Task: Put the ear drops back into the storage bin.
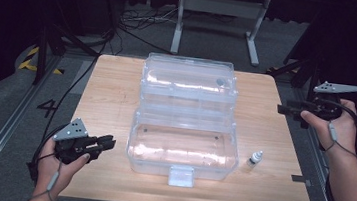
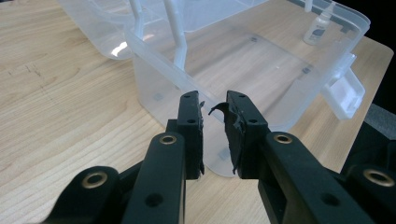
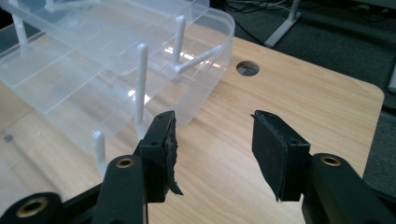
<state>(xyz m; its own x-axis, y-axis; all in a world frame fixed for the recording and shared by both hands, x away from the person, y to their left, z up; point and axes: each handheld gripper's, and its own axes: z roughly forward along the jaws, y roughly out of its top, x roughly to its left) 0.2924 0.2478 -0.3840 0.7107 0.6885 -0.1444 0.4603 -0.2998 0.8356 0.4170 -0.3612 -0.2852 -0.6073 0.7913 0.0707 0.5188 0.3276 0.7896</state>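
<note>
A clear plastic box stands open in the middle of the wooden table (image 1: 109,91). Its deep lower bin (image 1: 133,148) is nearest me and its lid (image 1: 190,66) lies tipped back behind it. A small dropper bottle (image 1: 254,159) stands upright just right of the bin, also seen past the bin's far wall as the bottle (image 2: 317,28). My left gripper (image 1: 110,142) hovers left of the bin; its jaws (image 2: 215,105) stand a narrow gap apart with nothing between them, pointing at the bin's corner (image 2: 154,60). My right gripper (image 1: 282,110) hangs at the table's right edge, wide open (image 3: 215,123) and empty, facing the lid (image 3: 116,51).
The bin's front latch (image 1: 181,176) sticks out toward the table's near edge. A round cable hole (image 3: 247,68) sits in the tabletop near the lid. Cables and a metal desk frame (image 1: 220,14) lie on the floor beyond the table. Bare wood shows on both sides of the box.
</note>
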